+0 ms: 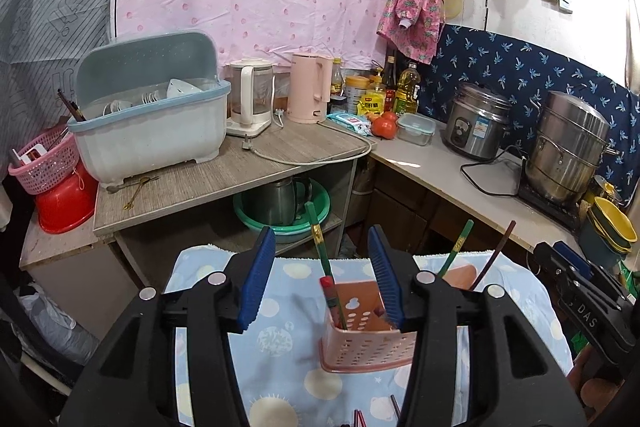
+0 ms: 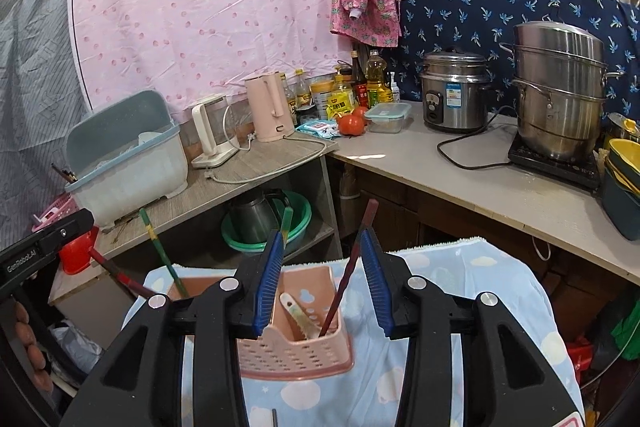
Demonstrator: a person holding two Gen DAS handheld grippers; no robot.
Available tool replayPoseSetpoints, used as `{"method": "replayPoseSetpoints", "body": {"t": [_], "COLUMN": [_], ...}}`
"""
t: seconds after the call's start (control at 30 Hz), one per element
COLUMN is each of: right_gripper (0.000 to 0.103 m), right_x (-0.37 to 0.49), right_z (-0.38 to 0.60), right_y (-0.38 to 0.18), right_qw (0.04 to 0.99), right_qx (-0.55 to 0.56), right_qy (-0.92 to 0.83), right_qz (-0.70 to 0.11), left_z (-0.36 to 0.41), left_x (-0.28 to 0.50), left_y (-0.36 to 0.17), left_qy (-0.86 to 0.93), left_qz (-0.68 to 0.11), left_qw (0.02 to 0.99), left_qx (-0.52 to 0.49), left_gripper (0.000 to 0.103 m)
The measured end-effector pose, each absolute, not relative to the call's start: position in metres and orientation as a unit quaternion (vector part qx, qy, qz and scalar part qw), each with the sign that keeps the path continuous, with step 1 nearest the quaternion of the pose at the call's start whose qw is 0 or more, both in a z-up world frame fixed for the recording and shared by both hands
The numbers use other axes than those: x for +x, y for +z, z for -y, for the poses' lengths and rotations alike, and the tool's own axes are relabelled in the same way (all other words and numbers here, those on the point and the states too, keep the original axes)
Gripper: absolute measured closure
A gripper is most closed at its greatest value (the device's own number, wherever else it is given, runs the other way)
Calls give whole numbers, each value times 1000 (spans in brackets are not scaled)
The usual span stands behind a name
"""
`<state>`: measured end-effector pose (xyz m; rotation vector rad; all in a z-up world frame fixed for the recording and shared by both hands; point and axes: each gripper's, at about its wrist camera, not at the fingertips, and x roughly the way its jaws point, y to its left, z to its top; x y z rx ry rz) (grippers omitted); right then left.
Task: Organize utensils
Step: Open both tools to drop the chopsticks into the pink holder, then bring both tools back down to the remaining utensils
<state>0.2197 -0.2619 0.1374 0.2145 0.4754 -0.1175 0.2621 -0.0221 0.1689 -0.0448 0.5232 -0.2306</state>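
A pink perforated utensil holder (image 1: 366, 345) (image 2: 296, 353) stands on a blue patterned cloth (image 1: 280, 359) (image 2: 460, 307). In the left wrist view a green chopstick (image 1: 320, 247) and a red one (image 1: 331, 297) lean in its left compartment; a green chopstick (image 1: 456, 249) and a dark brown one (image 1: 494, 255) stand in the right. In the right wrist view a white spoon (image 2: 298, 315), a green chopstick (image 2: 286, 223) and a dark red chopstick (image 2: 352, 267) sit in the near compartment. My left gripper (image 1: 322, 281) is open above the holder. My right gripper (image 2: 320, 285) is open around the dark red chopstick.
A blue dish box (image 1: 152, 123), white kettle (image 1: 250, 95) and pink kettle (image 1: 310, 87) stand on the wooden table (image 1: 240, 171). Loose utensils (image 1: 134, 187) lie by the box. A rice cooker (image 2: 456, 91) and steamer pot (image 2: 560, 87) are on the counter (image 2: 460, 171).
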Motion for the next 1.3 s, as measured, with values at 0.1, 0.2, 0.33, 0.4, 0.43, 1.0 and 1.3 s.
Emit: {"method": "replayPoseSetpoints", "body": {"t": [0.1, 0.2, 0.33, 0.4, 0.43, 1.0, 1.3], "right_gripper": [63, 63, 63, 63, 63, 63, 64], "right_x": [208, 196, 177, 168, 161, 85, 56], "right_z": [258, 253, 246, 243, 240, 213, 195], "right_y": [133, 127, 116, 110, 104, 28, -12], "right_qw": [964, 962, 959, 957, 956, 926, 906], "right_qx": [106, 104, 98, 96, 95, 86, 74], "right_qy": [-54, -50, -46, -44, -42, -21, -7], "right_qz": [-240, -249, -261, -269, -275, -366, -417], "left_z": [19, 17, 16, 15, 15, 10, 8], "left_x": [254, 244, 228, 220, 217, 152, 115], "left_y": [165, 160, 150, 144, 140, 51, 3], "left_qy": [-113, -114, -117, -119, -120, -125, -128], "left_qz": [-262, -269, -278, -284, -289, -383, -436], "left_qw": [958, 956, 953, 951, 950, 915, 891], "left_qx": [-22, -24, -20, -20, -21, -12, -1], "left_gripper": [57, 57, 57, 57, 57, 58, 58]}}
